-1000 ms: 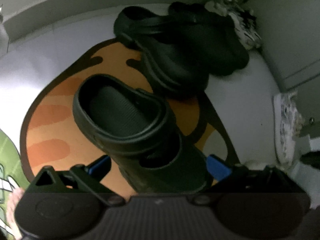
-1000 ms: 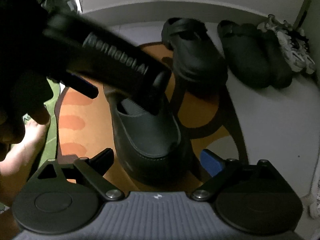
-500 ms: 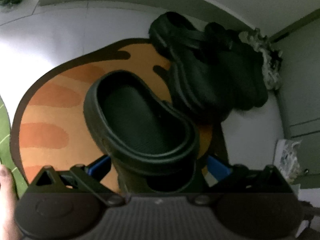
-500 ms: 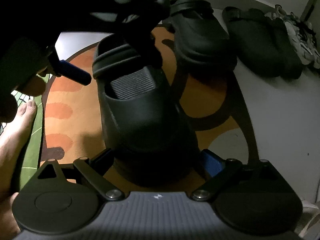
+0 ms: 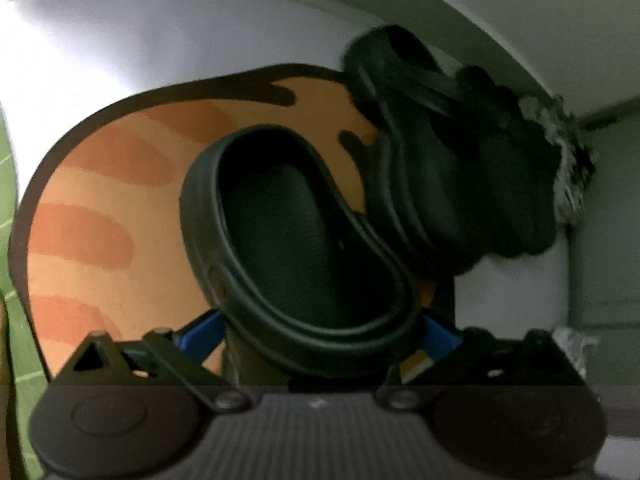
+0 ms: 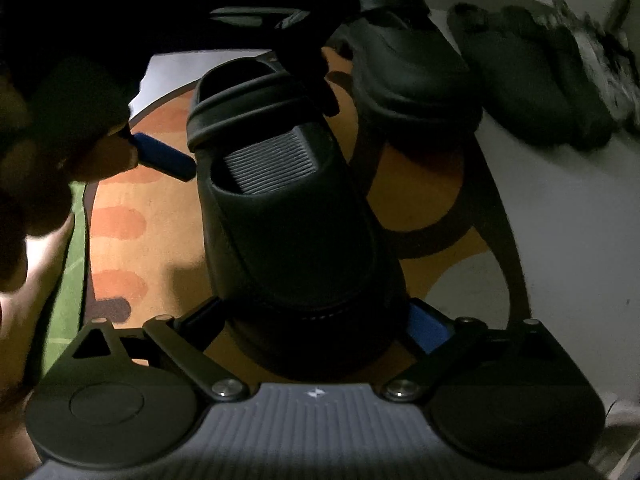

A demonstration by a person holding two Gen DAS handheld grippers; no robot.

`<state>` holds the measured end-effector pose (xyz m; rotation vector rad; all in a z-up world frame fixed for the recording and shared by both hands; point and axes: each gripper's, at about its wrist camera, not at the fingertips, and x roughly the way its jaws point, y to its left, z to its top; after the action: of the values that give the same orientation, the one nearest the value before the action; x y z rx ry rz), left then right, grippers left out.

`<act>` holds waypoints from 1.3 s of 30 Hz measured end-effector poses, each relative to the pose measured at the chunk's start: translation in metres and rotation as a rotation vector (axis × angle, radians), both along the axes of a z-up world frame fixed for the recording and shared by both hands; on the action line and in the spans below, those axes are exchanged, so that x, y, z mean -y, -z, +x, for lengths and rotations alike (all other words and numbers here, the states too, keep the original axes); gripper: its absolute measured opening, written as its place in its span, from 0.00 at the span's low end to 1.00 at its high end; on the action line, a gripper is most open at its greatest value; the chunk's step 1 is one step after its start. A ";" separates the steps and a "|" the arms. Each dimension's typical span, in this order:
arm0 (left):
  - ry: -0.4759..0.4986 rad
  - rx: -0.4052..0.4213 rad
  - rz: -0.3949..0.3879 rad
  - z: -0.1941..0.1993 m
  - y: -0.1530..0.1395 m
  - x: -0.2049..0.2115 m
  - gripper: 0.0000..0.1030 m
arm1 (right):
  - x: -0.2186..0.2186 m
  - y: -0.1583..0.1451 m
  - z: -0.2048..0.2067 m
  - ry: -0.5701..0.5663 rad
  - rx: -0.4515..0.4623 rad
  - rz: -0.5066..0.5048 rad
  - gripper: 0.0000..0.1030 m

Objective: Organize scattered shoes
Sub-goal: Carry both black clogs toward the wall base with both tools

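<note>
Now both grippers grip the same black clog [image 6: 288, 232], one at each end. Seen from the right wrist, the right gripper [image 6: 316, 320] has its blue-padded fingers [image 6: 426, 326] pinching the clog's rounded toe from both sides, and the ridged insole shows through the opening beyond. At the far end the left gripper [image 6: 256, 92] reaches in from the upper left, with one blue finger beside the clog's heel end.

From the left wrist camera the left gripper [image 5: 320, 330] pinches the clog [image 5: 296, 240] between its blue fingers [image 5: 200, 334], the open foot bed tilted up toward the lens. I cannot tell whether the clog touches the mat.

Below it lies an orange mat [image 5: 120, 208] with a dark brown border and darker orange stripes, on a white floor [image 6: 560, 220]. A second black clog [image 6: 408, 68] sits at the mat's far edge, with another dark pair [image 6: 532, 80] and a pale patterned sneaker [image 6: 604, 60] lined up beside it along the wall.
</note>
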<state>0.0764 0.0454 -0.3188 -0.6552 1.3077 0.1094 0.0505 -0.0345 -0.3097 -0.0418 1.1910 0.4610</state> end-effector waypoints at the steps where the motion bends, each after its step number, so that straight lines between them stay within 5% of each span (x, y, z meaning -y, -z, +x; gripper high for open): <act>1: 0.012 -0.005 -0.002 0.002 0.000 -0.001 0.95 | -0.001 -0.001 0.001 0.005 -0.006 0.000 0.94; 24: 0.023 0.097 0.033 0.032 0.000 -0.036 0.92 | -0.033 -0.012 0.041 0.014 0.019 0.024 0.88; 39: 0.118 0.147 0.019 0.101 0.003 -0.058 0.93 | -0.050 -0.015 0.096 0.050 0.076 0.040 0.87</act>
<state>0.1771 0.1032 -0.3216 -0.5584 1.1991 -0.0224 0.1463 0.0155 -0.2952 0.0048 1.1055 0.4351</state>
